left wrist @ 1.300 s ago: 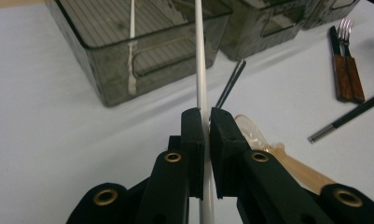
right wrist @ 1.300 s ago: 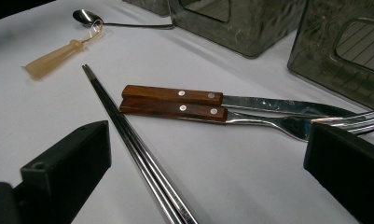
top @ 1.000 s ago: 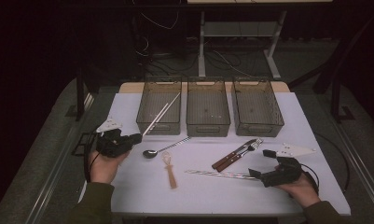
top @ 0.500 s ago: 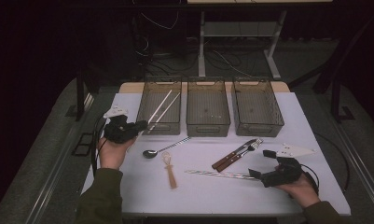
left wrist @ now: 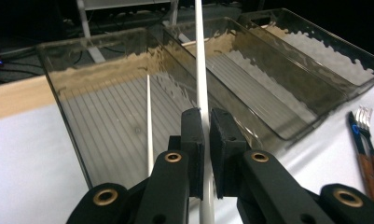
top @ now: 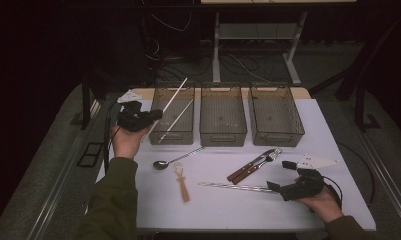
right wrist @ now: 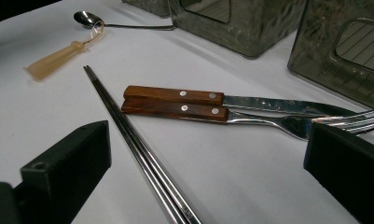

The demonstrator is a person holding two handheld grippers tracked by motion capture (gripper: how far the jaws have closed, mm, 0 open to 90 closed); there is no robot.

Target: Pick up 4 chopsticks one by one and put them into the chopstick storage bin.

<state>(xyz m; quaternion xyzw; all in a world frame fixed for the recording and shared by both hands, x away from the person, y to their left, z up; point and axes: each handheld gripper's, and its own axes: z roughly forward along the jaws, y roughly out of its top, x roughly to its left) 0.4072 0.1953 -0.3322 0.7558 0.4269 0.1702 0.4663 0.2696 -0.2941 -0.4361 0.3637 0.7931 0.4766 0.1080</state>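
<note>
White plastic: a white chopstick is clamped between the pads of the left claw, slanting up and away over the left bin.
Second stick: a matching white chopstick already lies inside that left bin, leaning on its floor.
Change noted: against the earlier high views, the left hand has carried its stick from beside the bench edge up and forward to the bin's near left corner; jaws unchanged, tight on the stick.
Right claw: the right claw rests low on the bench, jaws wide apart, nothing between the pads; the metal chopsticks run just under the gap.
Right hand: unmoved.
Other items: spoon, wooden-handled knife and fork, small wooden piece lie loose on the bench; middle bin and right bin appear empty.
Assessment: sorting under way; the held stick appears ready for release into the left bin, once lowered clear of the rim.
</note>
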